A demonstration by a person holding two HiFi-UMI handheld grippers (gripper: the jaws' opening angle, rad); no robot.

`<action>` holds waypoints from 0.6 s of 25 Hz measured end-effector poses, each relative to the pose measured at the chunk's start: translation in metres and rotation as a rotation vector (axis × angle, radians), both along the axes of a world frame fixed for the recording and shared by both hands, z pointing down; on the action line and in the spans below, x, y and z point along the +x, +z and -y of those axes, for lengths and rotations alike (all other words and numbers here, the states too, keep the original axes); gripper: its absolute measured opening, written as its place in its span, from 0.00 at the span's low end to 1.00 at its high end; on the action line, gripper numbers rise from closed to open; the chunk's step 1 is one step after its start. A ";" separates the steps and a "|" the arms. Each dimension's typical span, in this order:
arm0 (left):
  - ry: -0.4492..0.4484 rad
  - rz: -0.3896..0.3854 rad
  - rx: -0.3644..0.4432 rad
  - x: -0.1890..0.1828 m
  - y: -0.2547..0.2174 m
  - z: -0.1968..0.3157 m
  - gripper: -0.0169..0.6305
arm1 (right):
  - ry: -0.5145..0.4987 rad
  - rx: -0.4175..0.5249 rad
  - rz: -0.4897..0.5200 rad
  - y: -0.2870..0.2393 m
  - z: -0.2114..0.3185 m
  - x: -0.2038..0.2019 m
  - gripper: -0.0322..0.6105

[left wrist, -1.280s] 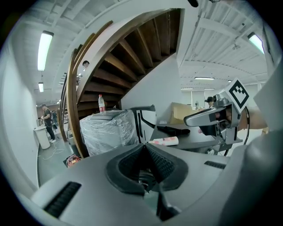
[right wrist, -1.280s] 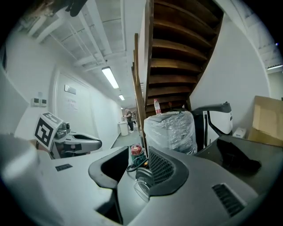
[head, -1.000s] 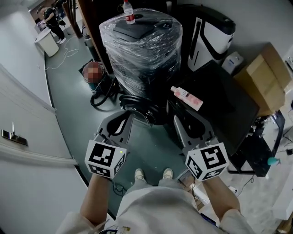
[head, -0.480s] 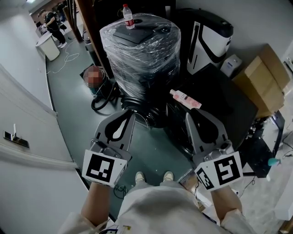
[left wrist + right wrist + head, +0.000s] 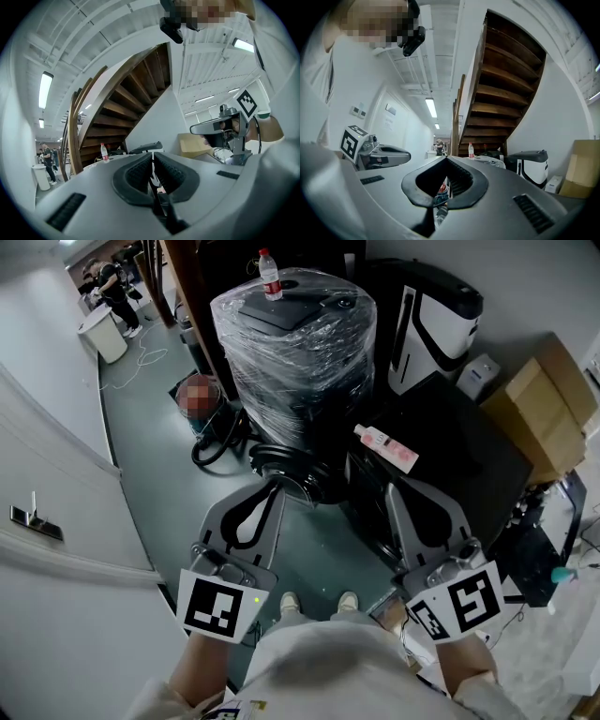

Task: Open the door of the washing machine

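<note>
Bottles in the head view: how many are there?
2. A red-labelled water bottle stands on top of the plastic-wrapped stack. A pink-and-white bottle lies on the black appliance top. The clutter may hide others.

1. Your left gripper (image 5: 270,487) and right gripper (image 5: 394,488) have matt grey plastic shells. Their pads (image 5: 136,172) are black, ribbed and rubbery-looking.
2. The marker cube (image 5: 217,606) faces look matt, printed black on white.
3. Glossy, wrinkled clear film wraps the black appliance (image 5: 295,352) ahead of you.
4. The bottle (image 5: 270,273) standing on it is clear plastic with a red cap.
5. The white-and-black unit (image 5: 436,315) looks like smooth, glossy plastic.
6. The cardboard box (image 5: 539,413) is matt brown.
7. The staircase (image 5: 501,93) is dark brown wood.
8. The floor (image 5: 159,446) is smooth, grey-green and faintly shiny.
9. Your top (image 5: 328,671) is pale cloth.
</note>
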State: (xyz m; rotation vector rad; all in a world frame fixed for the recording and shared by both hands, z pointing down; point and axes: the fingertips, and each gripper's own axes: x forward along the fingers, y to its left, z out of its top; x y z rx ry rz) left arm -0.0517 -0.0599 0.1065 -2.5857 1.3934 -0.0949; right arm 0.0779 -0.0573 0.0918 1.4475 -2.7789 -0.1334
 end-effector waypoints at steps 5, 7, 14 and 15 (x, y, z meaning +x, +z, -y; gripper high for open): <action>-0.002 -0.012 -0.035 -0.008 0.020 -0.003 0.07 | -0.020 -0.024 -0.038 0.018 -0.002 -0.006 0.09; -0.004 -0.021 -0.056 -0.011 0.027 -0.002 0.07 | -0.033 -0.041 -0.047 0.025 -0.002 -0.009 0.09; -0.037 -0.001 -0.103 -0.019 0.050 -0.001 0.07 | -0.055 -0.082 -0.054 0.044 0.000 -0.017 0.09; -0.039 -0.002 -0.106 -0.020 0.051 -0.001 0.07 | -0.055 -0.085 -0.054 0.045 0.001 -0.017 0.09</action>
